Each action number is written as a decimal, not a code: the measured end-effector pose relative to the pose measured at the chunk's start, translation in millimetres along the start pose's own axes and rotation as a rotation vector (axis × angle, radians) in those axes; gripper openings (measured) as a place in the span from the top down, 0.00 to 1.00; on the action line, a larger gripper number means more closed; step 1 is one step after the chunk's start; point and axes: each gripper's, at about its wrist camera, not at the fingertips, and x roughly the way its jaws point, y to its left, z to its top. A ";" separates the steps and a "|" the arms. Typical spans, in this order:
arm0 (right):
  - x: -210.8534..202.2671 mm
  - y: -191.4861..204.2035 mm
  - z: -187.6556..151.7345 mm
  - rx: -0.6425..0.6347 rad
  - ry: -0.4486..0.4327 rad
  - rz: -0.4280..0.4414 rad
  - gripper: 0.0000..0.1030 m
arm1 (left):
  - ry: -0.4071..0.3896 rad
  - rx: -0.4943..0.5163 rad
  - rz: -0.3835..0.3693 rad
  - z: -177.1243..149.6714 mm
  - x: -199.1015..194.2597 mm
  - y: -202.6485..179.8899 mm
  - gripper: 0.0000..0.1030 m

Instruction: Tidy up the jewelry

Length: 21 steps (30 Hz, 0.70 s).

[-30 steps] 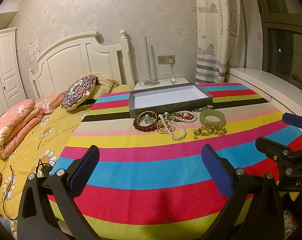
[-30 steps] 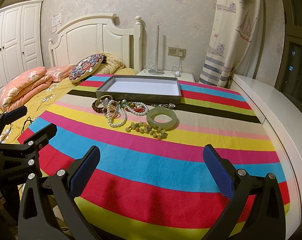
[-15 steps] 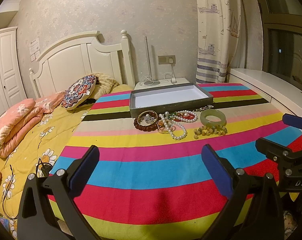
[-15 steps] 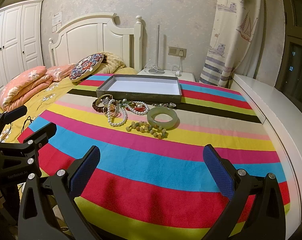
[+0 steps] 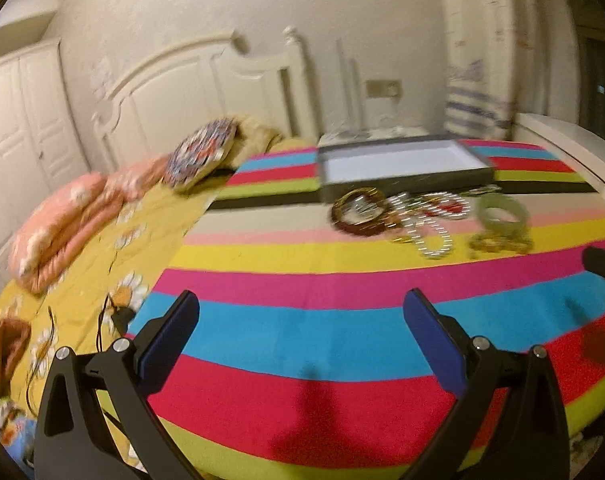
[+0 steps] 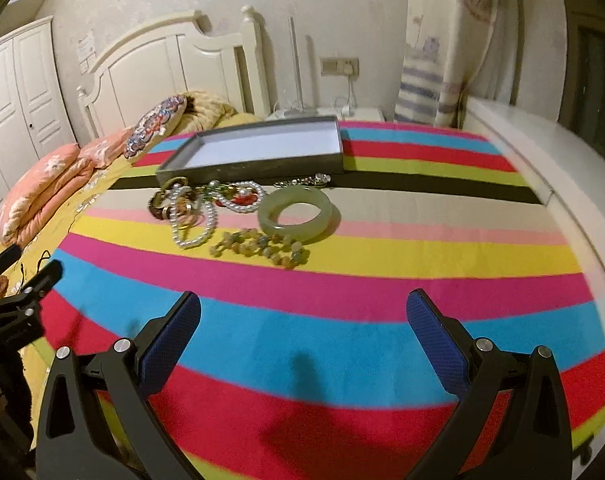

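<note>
We hold the left gripper (image 5: 300,332) and right gripper (image 6: 302,334) spread wide with nothing between their fingers, above the striped blanket (image 6: 342,344). The jewelry (image 6: 238,216) lies heaped just before the gray tray (image 6: 258,150), well ahead.

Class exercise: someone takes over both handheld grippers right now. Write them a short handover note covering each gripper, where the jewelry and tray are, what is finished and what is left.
Left gripper: jaws wide open, holding nothing, above the striped blanket.
Right gripper: the same, open and empty.
Shallow grey tray with white lining: at the far side of the blanket, nothing in it.
Jewelry: all heaped just in front of the tray. Pale green jade bangle, white pearl necklace, yellow-green beaded bracelet, brown and gold bangles.
Done: nothing moved yet.
Left: every piece goes into the tray; the jade bangle looks easiest to start with.
</note>
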 end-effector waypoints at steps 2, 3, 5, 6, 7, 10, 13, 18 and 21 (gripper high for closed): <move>20.4 -1.8 10.5 -0.005 0.029 0.007 0.04 | 0.070 -0.034 -0.036 1.8 18.6 11.5 0.02; 34.7 -2.2 17.2 -0.008 0.050 0.003 0.04 | 0.113 -0.047 -0.054 2.1 30.0 15.9 0.02; 55.1 -2.5 28.0 -0.005 0.078 0.005 0.04 | 0.187 -0.071 -0.085 2.0 50.1 22.0 0.03; 69.7 -2.8 34.5 -0.005 0.102 -0.003 0.04 | 0.209 -0.082 -0.104 1.3 57.0 24.0 0.03; 79.9 -2.3 38.6 -0.008 0.119 -0.004 0.04 | 0.235 -0.100 -0.135 2.1 64.2 25.4 0.03; 108.4 -2.8 52.4 -0.018 0.172 0.009 0.04 | 0.274 -0.129 -0.261 8.2 82.3 22.5 0.03; 129.5 1.3 63.5 -0.048 0.215 0.017 0.06 | 0.252 -0.136 -0.278 19.6 92.7 18.0 0.03; 151.0 4.8 75.8 -0.090 0.258 0.032 0.14 | 0.271 -0.117 -0.331 37.5 112.2 -2.0 0.03; 156.2 12.4 79.3 -0.151 0.255 0.019 0.20 | 0.279 -0.112 -0.379 44.4 118.5 -14.3 0.03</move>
